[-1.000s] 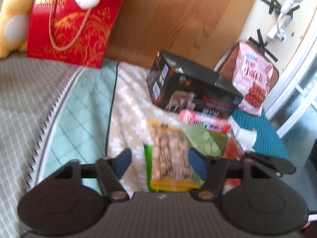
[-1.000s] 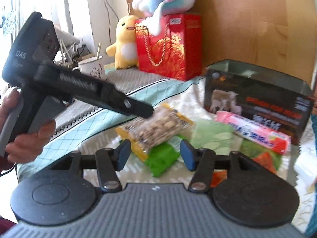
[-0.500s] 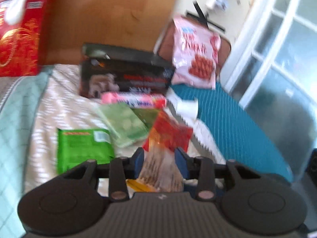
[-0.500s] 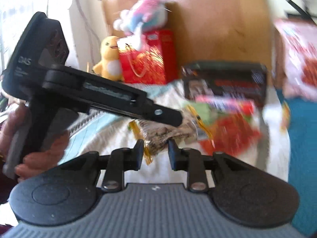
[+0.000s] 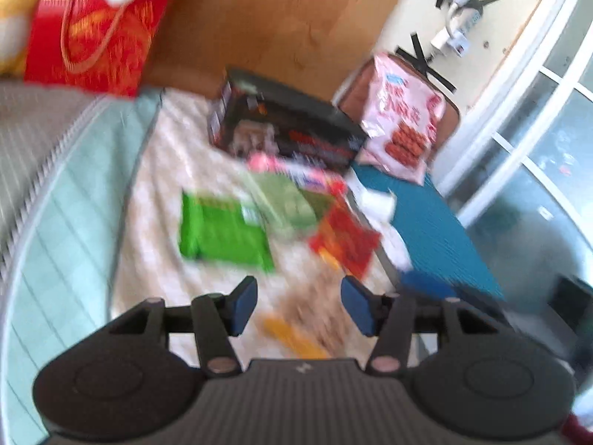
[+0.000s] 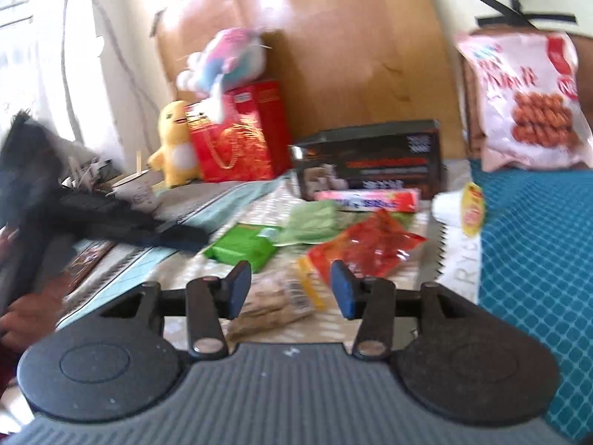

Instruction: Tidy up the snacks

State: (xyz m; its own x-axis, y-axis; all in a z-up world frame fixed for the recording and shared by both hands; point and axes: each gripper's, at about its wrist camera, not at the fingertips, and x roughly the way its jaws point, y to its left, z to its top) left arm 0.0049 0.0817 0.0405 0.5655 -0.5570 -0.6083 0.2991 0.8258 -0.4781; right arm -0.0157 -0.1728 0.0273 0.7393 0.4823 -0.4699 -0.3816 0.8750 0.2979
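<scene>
Both grippers opening, pads clear: left gripper and right gripper over nut packet lying on bedspread.

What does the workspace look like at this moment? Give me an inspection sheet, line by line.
Surface: patterned cloth, teal mat at right.
Job's things: nut packet lying flat between the right claw's pads; green packet, red packet, pink bar, black box, pink bag.
Clutter: red gift bag, yellow plush, cup.
Grippers: left claw and right claw both opening, pads off the packet.
Cables: white cord along the wall.
Surroundings: wooden board, glass door.
</scene>
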